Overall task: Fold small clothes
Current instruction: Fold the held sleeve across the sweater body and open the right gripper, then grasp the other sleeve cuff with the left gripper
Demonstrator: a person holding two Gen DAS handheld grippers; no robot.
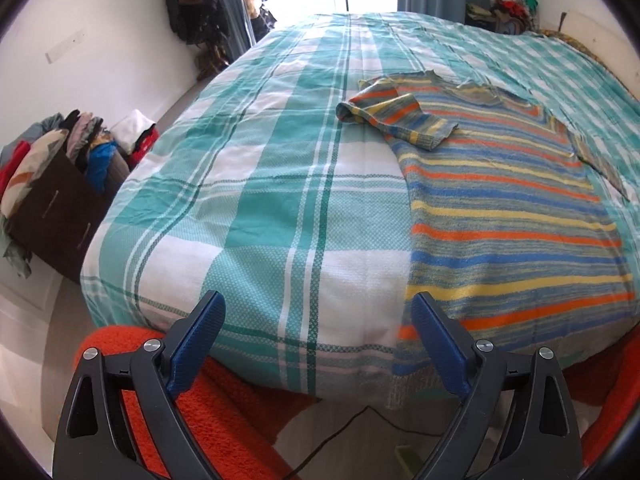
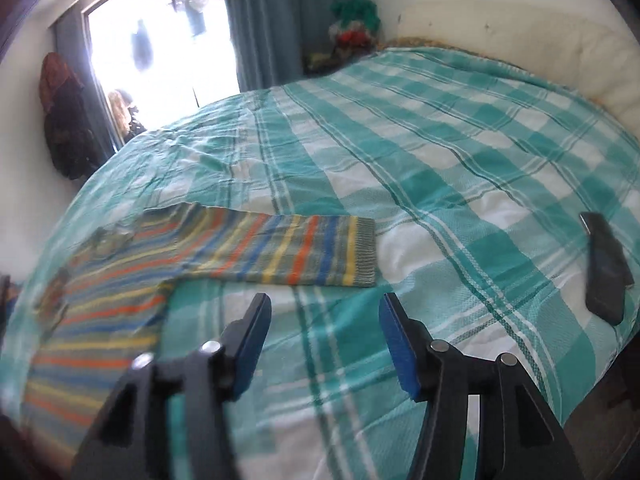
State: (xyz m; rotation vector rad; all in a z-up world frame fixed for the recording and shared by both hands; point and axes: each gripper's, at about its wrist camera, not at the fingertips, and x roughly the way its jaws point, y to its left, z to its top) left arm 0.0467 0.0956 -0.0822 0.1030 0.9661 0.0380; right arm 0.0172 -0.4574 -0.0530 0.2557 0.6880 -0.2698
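A striped knit sweater [image 1: 512,208] in blue, yellow, orange and grey lies flat on the teal plaid bedspread [image 1: 248,184], its hem hanging over the near bed edge. Its left sleeve [image 1: 400,118] is folded in across the chest. In the right wrist view the sweater [image 2: 100,320] lies at the left with its other sleeve [image 2: 304,252] stretched out flat to the right. My left gripper [image 1: 318,308] is open and empty at the bed's near edge, left of the hem. My right gripper [image 2: 324,312] is open and empty just short of the sleeve's cuff.
A black phone-like object [image 2: 606,268] lies on the bedspread [image 2: 460,152] at the right. A brown box of clothes [image 1: 60,184] stands on the floor left of the bed. An orange rug [image 1: 208,400] lies below. A bright window [image 2: 160,48], curtains and a clothes pile stand behind.
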